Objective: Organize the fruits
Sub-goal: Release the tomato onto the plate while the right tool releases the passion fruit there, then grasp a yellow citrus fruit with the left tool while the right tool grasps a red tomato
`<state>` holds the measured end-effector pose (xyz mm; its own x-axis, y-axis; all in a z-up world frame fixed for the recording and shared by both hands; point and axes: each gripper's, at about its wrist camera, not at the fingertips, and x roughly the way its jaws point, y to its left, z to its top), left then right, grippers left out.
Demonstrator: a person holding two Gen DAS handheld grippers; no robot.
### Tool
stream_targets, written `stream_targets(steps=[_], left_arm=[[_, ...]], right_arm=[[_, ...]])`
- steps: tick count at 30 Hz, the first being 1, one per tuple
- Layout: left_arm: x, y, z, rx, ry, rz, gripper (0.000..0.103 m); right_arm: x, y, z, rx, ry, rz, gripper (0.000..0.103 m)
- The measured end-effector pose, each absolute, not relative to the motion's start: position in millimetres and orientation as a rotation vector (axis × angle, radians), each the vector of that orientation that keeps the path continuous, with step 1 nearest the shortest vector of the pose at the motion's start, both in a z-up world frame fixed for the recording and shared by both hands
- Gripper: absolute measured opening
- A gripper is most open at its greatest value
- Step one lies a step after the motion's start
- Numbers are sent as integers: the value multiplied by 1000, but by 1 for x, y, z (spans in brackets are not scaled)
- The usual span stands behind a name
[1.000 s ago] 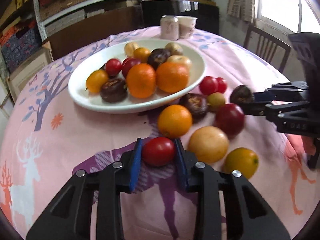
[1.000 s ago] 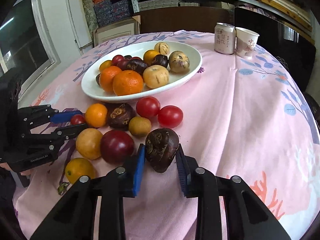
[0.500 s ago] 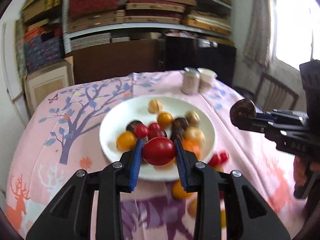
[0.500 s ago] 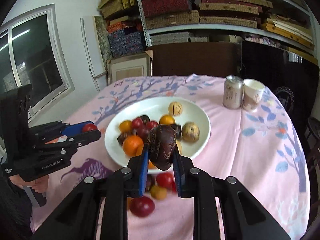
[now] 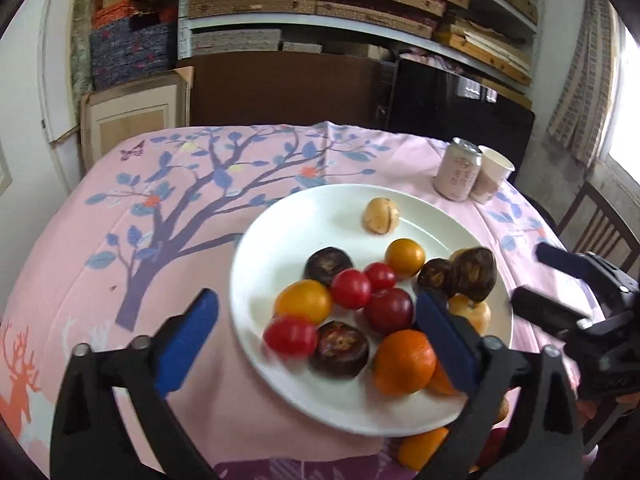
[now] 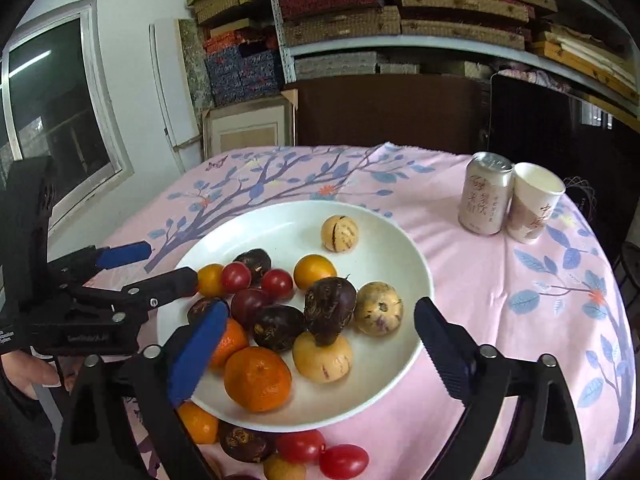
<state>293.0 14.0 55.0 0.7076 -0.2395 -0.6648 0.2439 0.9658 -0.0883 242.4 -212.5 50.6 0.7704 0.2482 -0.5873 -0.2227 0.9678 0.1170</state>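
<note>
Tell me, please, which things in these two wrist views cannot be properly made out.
- Fruits left on the tablecloth: the left wrist view hides most behind the plate; the right wrist view cuts them at its bottom edge.
- Red tomato on the plate's near side: motion-blurred, so whether it has settled is unclear.
- Writing on the can and paper cup: too small to read.
- Orange, left wrist view: behind the open left gripper.
</note>
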Motion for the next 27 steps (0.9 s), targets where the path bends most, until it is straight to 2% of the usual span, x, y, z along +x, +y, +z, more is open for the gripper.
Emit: stream_targets(steps=[3, 7, 14, 22, 23, 24, 25, 27], left_arm=[[279, 24, 53, -17, 760, -272, 99], [240, 29, 54, 27, 774, -315, 99], [132, -14, 45, 282, 795, -556, 99], [135, -56, 9, 358, 882, -524, 99], [138, -58, 5, 347, 899, -532, 90], [142, -58, 0, 329, 924, -547, 66], [147, -57, -4, 301, 966, -562, 61], [146, -56, -6, 279, 965, -567, 55]], right_arm=[[221, -222, 57, -25, 626, 224, 99], [195, -235, 45, -95, 694, 187, 99], [186, -241, 1, -209, 819, 144, 99], [205, -228, -23, -268, 864, 166, 99], [207, -228, -22, -256, 869, 177, 98], [205, -227, -21, -258, 861, 185, 89], [203, -225, -21, -262, 854, 206, 82], [197, -219, -21, -270, 847, 247, 52]])
